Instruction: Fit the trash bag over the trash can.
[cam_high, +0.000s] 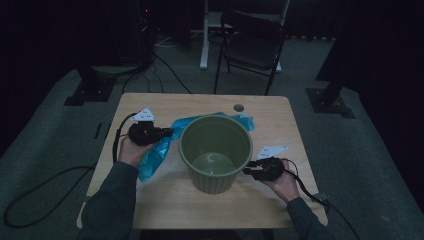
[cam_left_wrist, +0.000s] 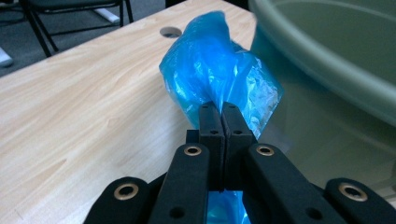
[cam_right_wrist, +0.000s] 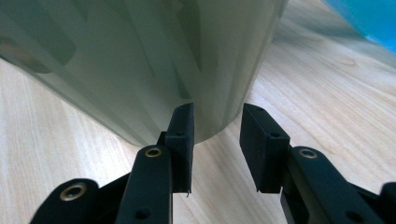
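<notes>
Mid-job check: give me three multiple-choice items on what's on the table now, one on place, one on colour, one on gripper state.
1. Where is the bag relative to the bin?
A. inside it
B. on the table, to its left and behind it
C. on the floor

2. What colour is the bag?
A. blue
B. red
C. white

3. How do the jaws of the right gripper stand?
A. shut on the bag
B. shut on the bin's rim
C. open, beside the bin's wall

Answers: 1 B, the high view shows it lying beside and behind the bin, the bin empty. 2 A, it shows blue in the left gripper view, where the left gripper is clamped on it. 3 C, a clear gap shows between the jaws.
</notes>
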